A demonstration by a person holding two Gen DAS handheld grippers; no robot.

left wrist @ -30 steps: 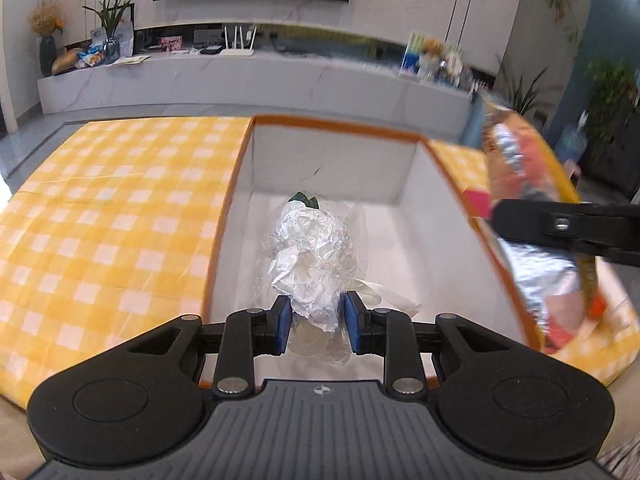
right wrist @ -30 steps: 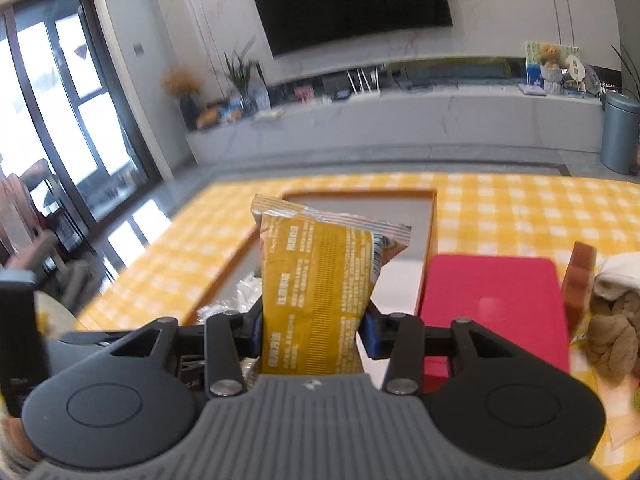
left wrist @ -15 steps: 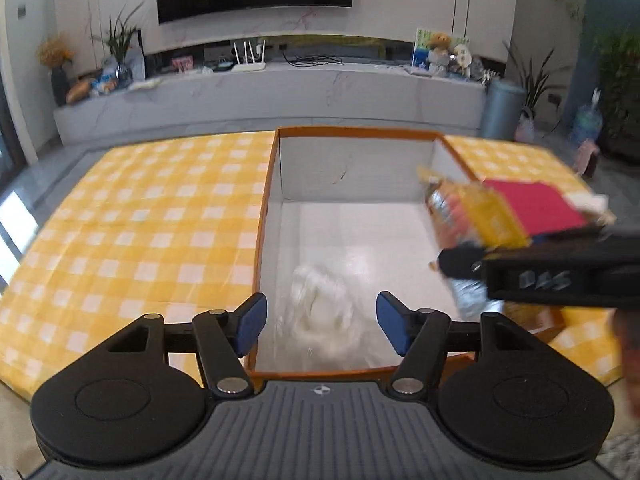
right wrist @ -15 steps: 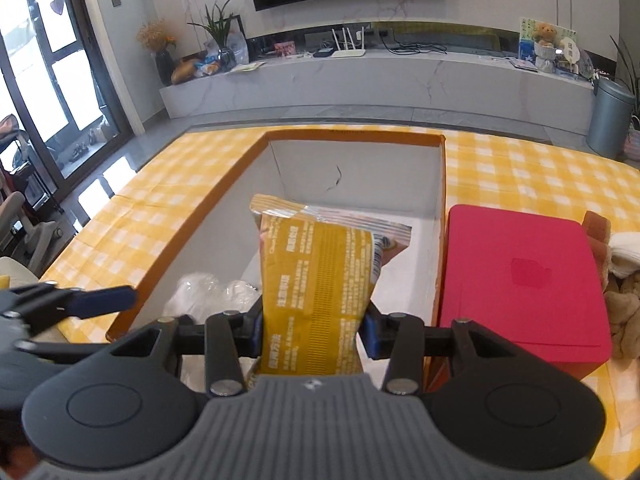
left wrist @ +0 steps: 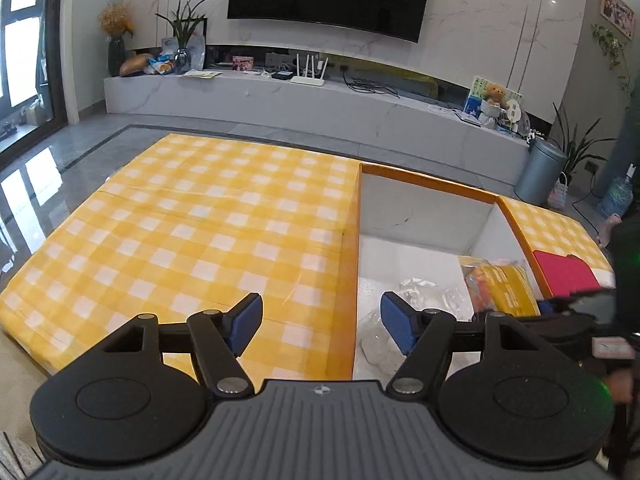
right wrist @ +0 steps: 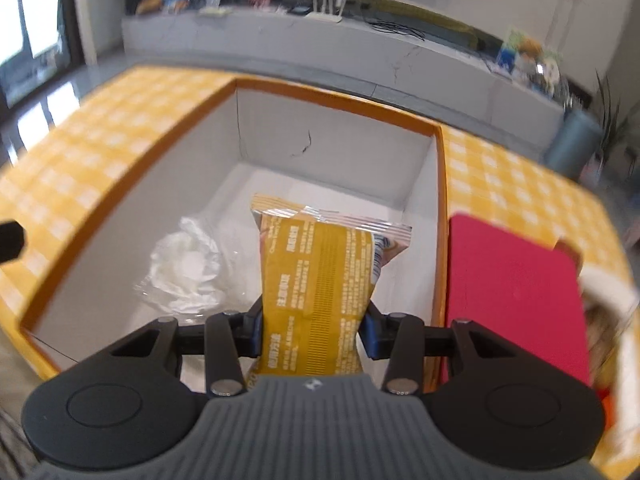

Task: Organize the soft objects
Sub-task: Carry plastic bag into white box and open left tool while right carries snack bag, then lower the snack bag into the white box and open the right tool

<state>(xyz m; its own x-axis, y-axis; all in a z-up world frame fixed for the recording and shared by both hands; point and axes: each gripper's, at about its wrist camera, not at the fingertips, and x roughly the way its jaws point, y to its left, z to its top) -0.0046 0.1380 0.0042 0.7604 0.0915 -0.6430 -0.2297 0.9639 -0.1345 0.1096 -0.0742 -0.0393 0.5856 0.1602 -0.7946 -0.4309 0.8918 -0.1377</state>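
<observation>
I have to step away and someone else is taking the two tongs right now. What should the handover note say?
Left tongs: open, holding nothing; the jaws have just been opening, above the table beside the box.
Right tongs: shut on the yellow snack packet, held over the inside of the box.
Clear plastic bag: already lying on the box floor.
Red case: on the table to the right of the box.
Left to do: set the packet down in the box and let go. Something pale lies beyond the case, too blurred to name.
</observation>
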